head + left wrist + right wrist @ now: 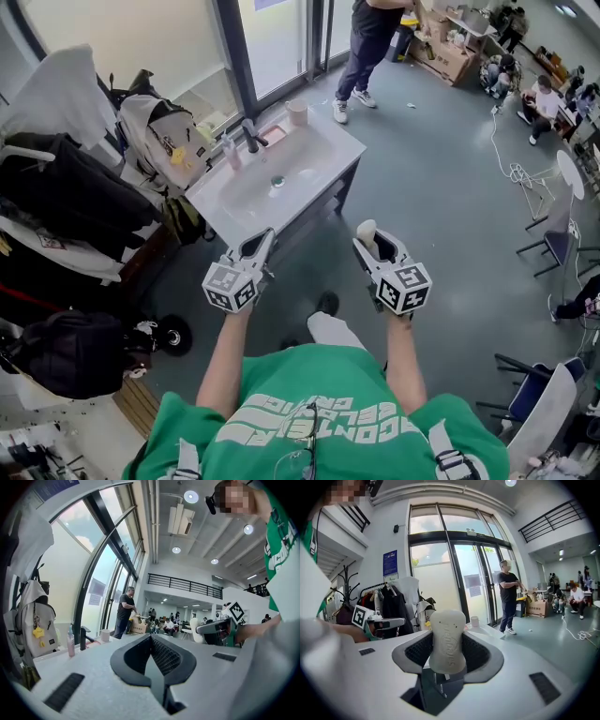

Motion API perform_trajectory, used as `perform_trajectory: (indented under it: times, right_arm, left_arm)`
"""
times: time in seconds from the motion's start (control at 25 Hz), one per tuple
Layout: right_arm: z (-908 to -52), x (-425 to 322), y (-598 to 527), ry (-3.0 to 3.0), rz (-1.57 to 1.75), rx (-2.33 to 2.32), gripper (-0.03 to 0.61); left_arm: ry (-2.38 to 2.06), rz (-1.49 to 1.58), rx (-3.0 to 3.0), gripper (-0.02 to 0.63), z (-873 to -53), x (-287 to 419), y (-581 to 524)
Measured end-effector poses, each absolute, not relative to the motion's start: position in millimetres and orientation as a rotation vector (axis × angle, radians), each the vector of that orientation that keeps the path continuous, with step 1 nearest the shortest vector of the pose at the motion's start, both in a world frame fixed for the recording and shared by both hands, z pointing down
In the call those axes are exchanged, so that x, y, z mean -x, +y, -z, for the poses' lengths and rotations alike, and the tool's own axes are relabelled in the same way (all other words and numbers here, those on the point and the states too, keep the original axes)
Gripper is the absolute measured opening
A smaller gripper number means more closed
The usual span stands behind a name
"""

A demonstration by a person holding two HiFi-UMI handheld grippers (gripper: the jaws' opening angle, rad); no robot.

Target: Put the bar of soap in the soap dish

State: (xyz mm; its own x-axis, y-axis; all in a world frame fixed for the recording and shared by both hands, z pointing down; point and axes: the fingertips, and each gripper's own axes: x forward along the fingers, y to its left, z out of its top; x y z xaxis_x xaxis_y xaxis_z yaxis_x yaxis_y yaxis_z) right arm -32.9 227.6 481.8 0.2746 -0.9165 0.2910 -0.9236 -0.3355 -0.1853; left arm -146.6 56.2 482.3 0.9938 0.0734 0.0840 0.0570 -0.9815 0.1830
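My right gripper (368, 236) is shut on a pale bar of soap (447, 639), which stands upright between its dark pads; the soap (367, 230) shows at the jaw tips in the head view. My left gripper (261, 246) is shut with nothing in it, and its tips (151, 639) meet. Both are held in the air, short of a white washbasin (328, 141). A pink soap dish (273, 135) lies on the basin's back rim, right of the black tap (250, 136).
A small bottle (232, 153) and a beige cup (297, 112) stand on the basin rim. Bags and coats (75, 178) hang at the left. A person (370, 42) stands beyond the basin. Chairs (558, 239) are at the right.
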Motion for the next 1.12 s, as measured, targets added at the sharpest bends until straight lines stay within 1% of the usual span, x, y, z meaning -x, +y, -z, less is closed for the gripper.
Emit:
perform_trajectory:
  times: [0.32, 0.56, 1.12]
  right_arm:
    - [-484, -49, 199, -1.840, -0.535, -2.459, 0.193]
    - [-486, -96, 197, -1.868, -0.535, -2.438, 0.193]
    - [-499, -153, 190, -1.904, -0.577, -2.408, 0.192]
  left_arm:
    - [0.078, -0.148, -2.957, 0.008, -489, 66, 39]
    - [0.059, -0.156, -2.961, 0.008, -489, 17, 40]
    - [-0.009, -0.186, -2.948, 0.008, -500, -31, 33]
